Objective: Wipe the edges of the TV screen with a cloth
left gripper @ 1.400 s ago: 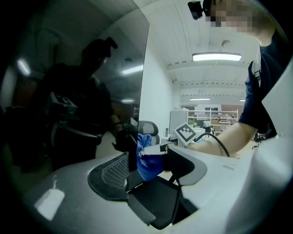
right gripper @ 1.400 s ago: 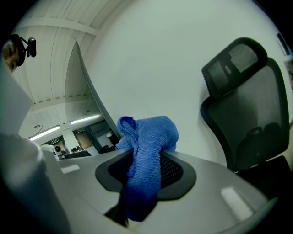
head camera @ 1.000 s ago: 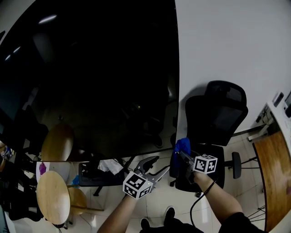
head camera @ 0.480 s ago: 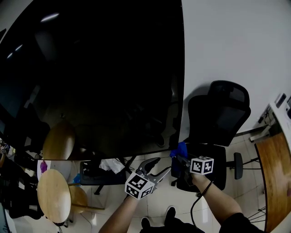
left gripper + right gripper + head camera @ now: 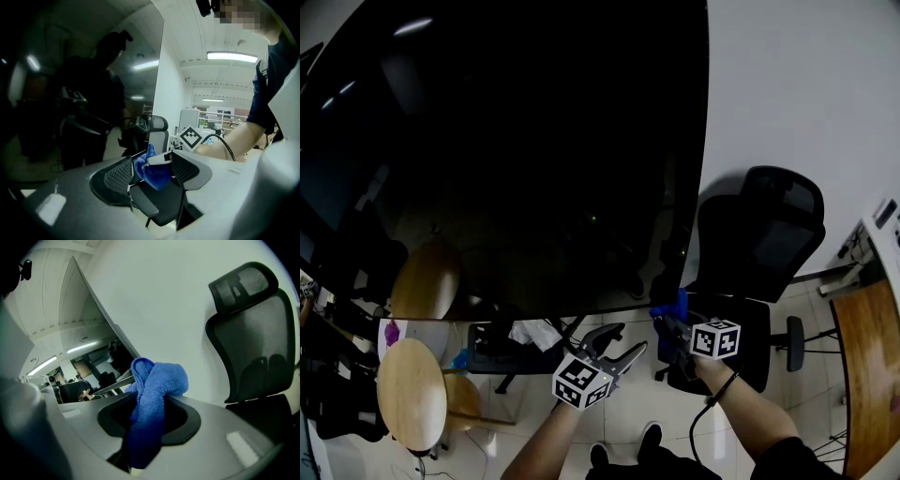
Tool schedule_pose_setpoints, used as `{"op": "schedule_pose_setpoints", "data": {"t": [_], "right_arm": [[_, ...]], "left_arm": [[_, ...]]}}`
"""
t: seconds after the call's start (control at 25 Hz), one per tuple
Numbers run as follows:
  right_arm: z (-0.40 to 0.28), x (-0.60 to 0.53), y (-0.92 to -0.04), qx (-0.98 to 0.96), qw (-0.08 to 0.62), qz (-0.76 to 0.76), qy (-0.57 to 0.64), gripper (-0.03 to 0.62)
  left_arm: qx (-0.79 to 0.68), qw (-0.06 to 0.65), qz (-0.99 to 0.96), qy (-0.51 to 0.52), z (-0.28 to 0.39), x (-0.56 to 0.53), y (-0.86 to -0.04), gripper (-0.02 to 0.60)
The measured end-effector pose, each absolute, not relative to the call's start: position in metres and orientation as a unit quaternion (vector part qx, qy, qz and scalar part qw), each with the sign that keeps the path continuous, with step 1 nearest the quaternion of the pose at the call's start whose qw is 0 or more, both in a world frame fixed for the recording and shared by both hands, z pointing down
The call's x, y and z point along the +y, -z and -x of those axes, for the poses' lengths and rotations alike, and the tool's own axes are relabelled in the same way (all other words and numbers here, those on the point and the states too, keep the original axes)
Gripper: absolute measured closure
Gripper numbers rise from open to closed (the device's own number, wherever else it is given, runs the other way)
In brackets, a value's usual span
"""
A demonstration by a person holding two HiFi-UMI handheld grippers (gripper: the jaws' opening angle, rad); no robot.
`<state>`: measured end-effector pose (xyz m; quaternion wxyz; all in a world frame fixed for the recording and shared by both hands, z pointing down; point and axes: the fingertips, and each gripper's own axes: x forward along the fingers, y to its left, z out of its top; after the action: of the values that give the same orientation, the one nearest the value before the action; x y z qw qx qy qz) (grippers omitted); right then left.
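Cloth: the blue cloth (image 5: 671,305) is bunched at the TV's (image 5: 534,159) near right corner, against the bottom edge where it meets the right edge.
Right gripper: the right gripper (image 5: 664,321) has its jaws clamped on the cloth, with a fold standing up above them and the rest hanging down between them.
Left gripper: the left gripper (image 5: 629,338) hangs just left of the right one, below the TV's bottom edge. Its jaws are apart and hold nothing; the cloth seen between them is farther off, in the other gripper.
Change: a second ago the cloth sat just right of the corner, in front of the chair (image 5: 759,246). It has since moved a little left, onto the corner.
Meaning: this looks like the wipe turning from the right edge into the bottom edge, or starting there.
Left to do: probably most of the bottom edge, which runs off far to the left.
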<state>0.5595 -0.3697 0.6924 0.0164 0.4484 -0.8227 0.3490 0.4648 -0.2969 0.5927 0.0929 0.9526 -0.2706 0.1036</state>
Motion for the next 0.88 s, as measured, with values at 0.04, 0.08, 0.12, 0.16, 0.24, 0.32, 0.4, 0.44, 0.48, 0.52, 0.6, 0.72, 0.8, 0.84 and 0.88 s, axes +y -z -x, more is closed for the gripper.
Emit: {"op": "schedule_pose_setpoints", "data": {"t": [0.04,0.08,0.12,0.16,0.24,0.32,0.4,0.44,0.48,0.52,0.6,0.72,0.8,0.84,0.88], "right_arm": [[-0.558,-0.371,-0.693,-0.822,0.014,-0.447,-0.353,0.457],[-0.556,-0.372,-0.694,-0.820,0.007,-0.445,-0.361,0.457],[-0.553,-0.373,-0.694,-0.816,-0.006,-0.441,-0.375,0.457],[-0.551,-0.374,-0.695,-0.810,-0.022,-0.435,-0.393,0.457],[-0.545,-0.375,-0.696,-0.797,-0.057,-0.422,-0.428,0.457],[-0.538,-0.374,-0.695,-0.792,-0.074,-0.416,-0.441,0.457],[-0.532,-0.375,-0.694,-0.793,-0.074,-0.416,-0.438,0.457],[-0.529,-0.375,-0.694,-0.794,-0.073,-0.416,-0.437,0.457],[-0.526,-0.375,-0.694,-0.795,-0.072,-0.414,-0.438,0.457],[-0.524,-0.375,-0.694,-0.796,-0.070,-0.413,-0.437,0.457],[-0.519,-0.375,-0.694,-0.799,-0.062,-0.415,-0.430,0.457],[-0.508,-0.374,-0.694,-0.808,-0.053,-0.415,-0.415,0.457],[-0.501,-0.375,-0.694,-0.815,-0.047,-0.416,-0.402,0.457],[-0.498,-0.376,-0.694,-0.817,-0.043,-0.418,-0.394,0.457],[-0.495,-0.377,-0.694,-0.819,-0.040,-0.422,-0.388,0.457]], "left_arm": [[-0.273,0.094,-0.952,-0.103,-0.461,-0.297,-0.593,0.327],[-0.276,0.095,-0.951,-0.102,-0.458,-0.297,-0.594,0.327],[-0.278,0.096,-0.950,-0.102,-0.455,-0.297,-0.594,0.327],[-0.279,0.096,-0.950,-0.102,-0.452,-0.297,-0.595,0.327],[-0.282,0.097,-0.949,-0.102,-0.447,-0.296,-0.595,0.327],[-0.284,0.097,-0.949,-0.102,-0.441,-0.295,-0.595,0.327],[-0.286,0.096,-0.948,-0.103,-0.434,-0.295,-0.595,0.327],[-0.287,0.096,-0.947,-0.104,-0.430,-0.295,-0.595,0.327],[-0.289,0.097,-0.947,-0.104,-0.428,-0.295,-0.596,0.327],[-0.291,0.097,-0.946,-0.105,-0.426,-0.296,-0.596,0.327],[-0.294,0.096,-0.945,-0.107,-0.422,-0.297,-0.596,0.327],[-0.299,0.094,-0.944,-0.108,-0.410,-0.298,-0.594,0.327],[-0.301,0.096,-0.943,-0.108,-0.400,-0.298,-0.597,0.327],[-0.301,0.098,-0.942,-0.108,-0.395,-0.299,-0.599,0.327],[-0.300,0.100,-0.943,-0.107,-0.389,-0.299,-0.601,0.327]]}}
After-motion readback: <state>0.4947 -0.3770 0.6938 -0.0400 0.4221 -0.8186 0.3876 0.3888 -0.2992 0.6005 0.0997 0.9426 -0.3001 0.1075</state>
